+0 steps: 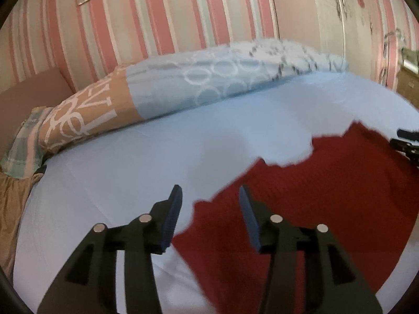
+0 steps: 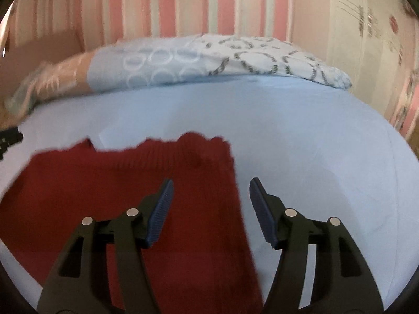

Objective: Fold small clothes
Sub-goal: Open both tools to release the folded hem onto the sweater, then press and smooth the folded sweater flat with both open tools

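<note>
A dark red ribbed knit garment (image 1: 327,191) lies spread on the light blue bed sheet (image 1: 131,162); it also shows in the right wrist view (image 2: 117,183). My left gripper (image 1: 209,196) is open and empty, hovering over the garment's left edge. My right gripper (image 2: 210,188) is open and empty, hovering over the garment's right edge. The right gripper's tip shows at the right edge of the left wrist view (image 1: 407,141), and the left gripper's tip at the left edge of the right wrist view (image 2: 9,137).
A rolled blue, white and tan patterned duvet (image 1: 209,78) lies along the far side of the bed against the pink striped wall (image 1: 157,13); it also shows in the right wrist view (image 2: 209,57). A checked pillow (image 1: 23,144) sits at far left. A white wardrobe (image 1: 353,13) stands at right.
</note>
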